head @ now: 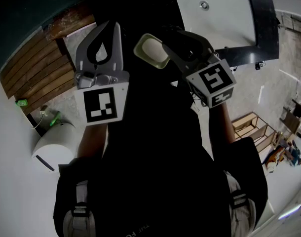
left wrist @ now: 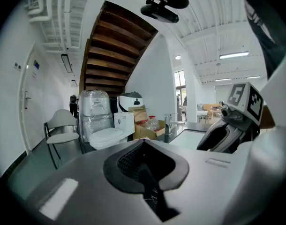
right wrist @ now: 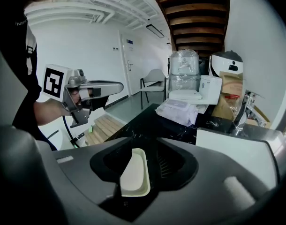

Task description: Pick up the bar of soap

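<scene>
Cream, rounded bar of soap [right wrist: 133,175] leans against one pad of the right gripper [right wrist: 147,143]; I see its jaws standing apart. Left gripper [left wrist: 143,142] is closed on nothing.

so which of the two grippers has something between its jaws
The right gripper: a pale bar of soap stands between its parted jaws. The left gripper has its jaws together, nothing between them.

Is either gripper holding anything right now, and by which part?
Left gripper: empty, jaws shut. Right gripper: a cream, rounded-rectangular bar of soap stands on edge between its open jaws, one broad face against one jaw, the other pad clear; not clamped.
</scene>
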`<state>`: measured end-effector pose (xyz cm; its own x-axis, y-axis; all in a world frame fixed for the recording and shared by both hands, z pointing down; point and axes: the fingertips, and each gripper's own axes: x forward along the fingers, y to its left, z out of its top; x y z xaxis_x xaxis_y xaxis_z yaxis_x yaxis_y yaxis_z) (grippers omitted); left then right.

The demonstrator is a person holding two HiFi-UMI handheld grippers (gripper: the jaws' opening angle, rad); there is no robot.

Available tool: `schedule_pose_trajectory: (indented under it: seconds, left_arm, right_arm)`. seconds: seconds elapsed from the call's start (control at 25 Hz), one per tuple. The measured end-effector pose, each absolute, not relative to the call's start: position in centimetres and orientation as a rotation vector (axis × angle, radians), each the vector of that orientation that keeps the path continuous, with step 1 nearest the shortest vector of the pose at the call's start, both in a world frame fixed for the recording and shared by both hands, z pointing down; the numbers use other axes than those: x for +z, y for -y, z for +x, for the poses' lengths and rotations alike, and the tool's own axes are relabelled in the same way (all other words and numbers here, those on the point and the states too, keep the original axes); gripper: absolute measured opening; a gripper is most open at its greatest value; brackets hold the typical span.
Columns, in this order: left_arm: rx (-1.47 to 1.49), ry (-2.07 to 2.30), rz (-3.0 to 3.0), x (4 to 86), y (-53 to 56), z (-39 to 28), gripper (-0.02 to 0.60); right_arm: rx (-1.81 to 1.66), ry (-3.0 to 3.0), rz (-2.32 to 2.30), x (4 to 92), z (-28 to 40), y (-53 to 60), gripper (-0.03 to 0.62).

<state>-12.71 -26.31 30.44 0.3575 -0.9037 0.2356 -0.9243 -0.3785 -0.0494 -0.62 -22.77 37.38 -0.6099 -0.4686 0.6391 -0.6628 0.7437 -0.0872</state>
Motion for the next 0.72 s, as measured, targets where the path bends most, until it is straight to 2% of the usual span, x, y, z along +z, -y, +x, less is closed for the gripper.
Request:
schedule_pose_trajectory:
  seconds: [0.72]
  left_arm:
    - [0.366,1.684,2.482,32.2,26.6,-13.3,0.000]
  right_arm:
    - [0.527,2.173,0.648,44.3,-2.6,19.8,0.281]
